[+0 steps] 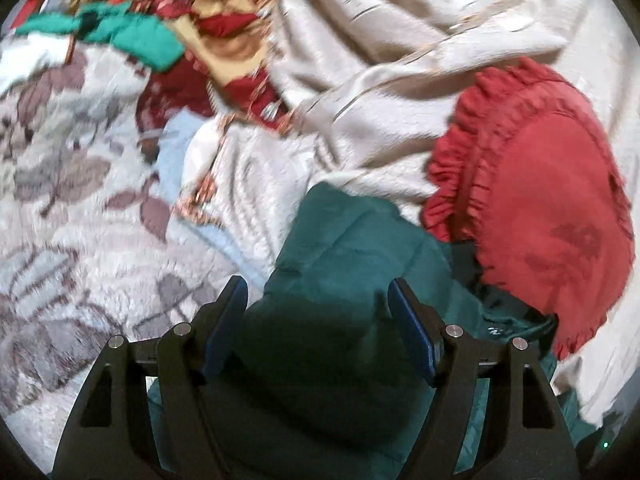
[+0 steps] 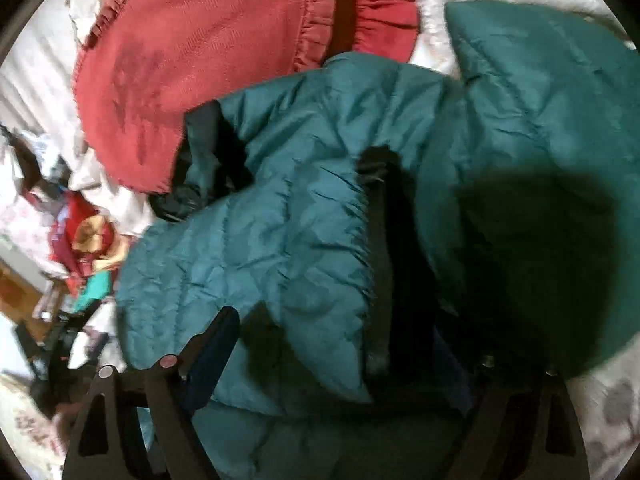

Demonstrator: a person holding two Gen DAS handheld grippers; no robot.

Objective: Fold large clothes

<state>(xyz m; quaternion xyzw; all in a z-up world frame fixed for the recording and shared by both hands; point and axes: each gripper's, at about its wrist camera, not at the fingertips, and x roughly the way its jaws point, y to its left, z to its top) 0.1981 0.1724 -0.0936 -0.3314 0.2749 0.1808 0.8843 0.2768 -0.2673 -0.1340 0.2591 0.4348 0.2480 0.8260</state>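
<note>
The left black two-finger tongs with blue pads (image 1: 318, 292) point forward and down, their fingers spread wide apart — nothing pinched between the pads. The right black tongs (image 2: 348, 328) are spread too; one finger (image 2: 218, 336) shows clearly, the other lies in deep shadow.

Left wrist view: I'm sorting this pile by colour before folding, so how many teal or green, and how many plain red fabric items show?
Teal/green: 2, the teal jacket and green cloth
Plain red: 1, the red ruffled cushion
Total: 3
</note>
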